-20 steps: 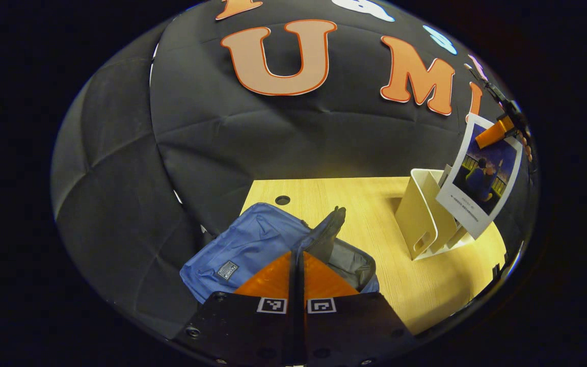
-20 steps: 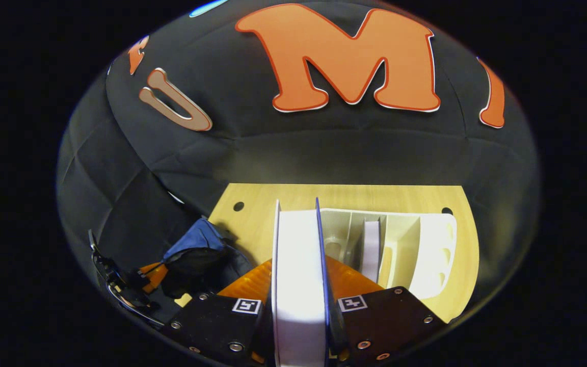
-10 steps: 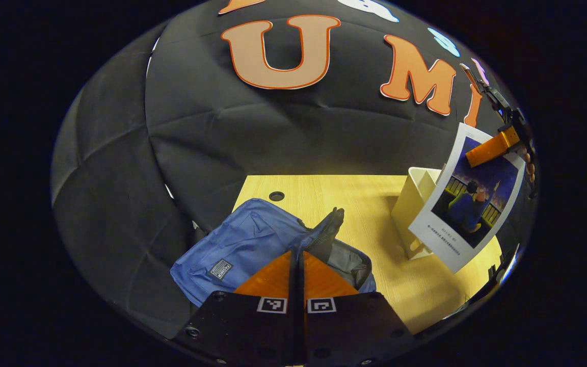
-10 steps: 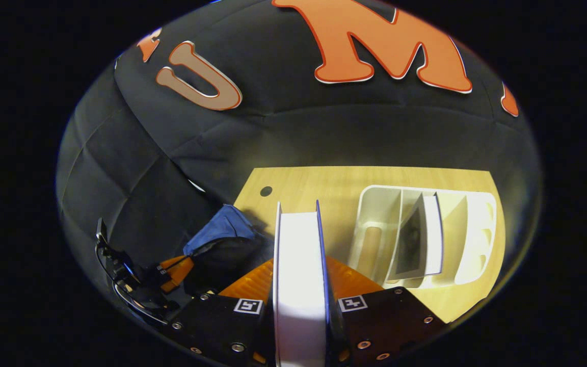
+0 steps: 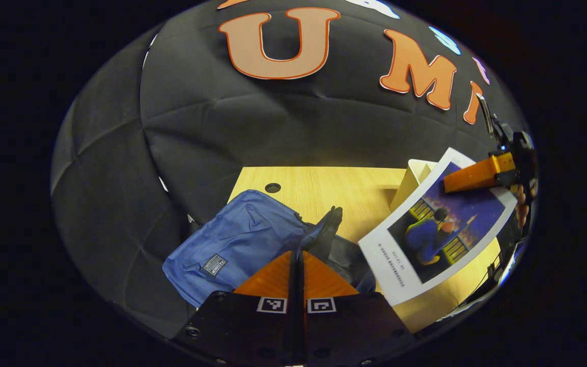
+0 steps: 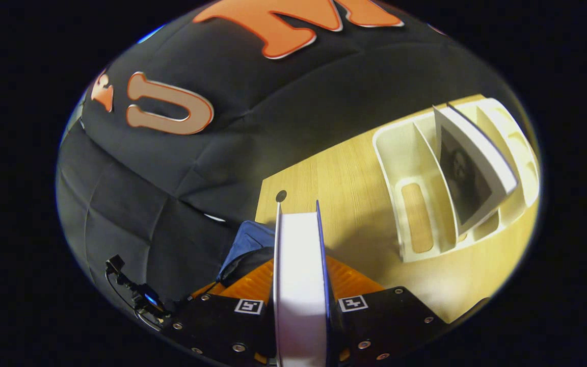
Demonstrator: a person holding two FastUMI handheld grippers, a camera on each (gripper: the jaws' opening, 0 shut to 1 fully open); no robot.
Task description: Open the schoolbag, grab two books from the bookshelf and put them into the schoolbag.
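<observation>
The book (image 6: 299,285) stands edge-on, clamped between the right tool's (image 6: 301,275) fingers, tilted in the air above the desk (image 6: 339,178), with the bag (image 6: 245,244) just ahead to its left. The shelf (image 6: 416,168), ahead to its right, holds a second book (image 6: 469,168) leaning in a middle slot. The left tool (image 5: 296,270) is pressed closed on the flap of the open bag (image 5: 232,244), the book (image 5: 436,229) hanging to its right.

Schoolbag (image 5: 232,244): I see matt blue woven cloth with a small sewn label.
Counter (image 5: 344,191): pale wood grain, smooth, low sheen.
Bookshelf (image 6: 416,204): smooth cream plastic, to my eye.
Book (image 5: 433,229): glossy printed paper cover, white border.
Second book (image 6: 464,171): paper, duller cover.
</observation>
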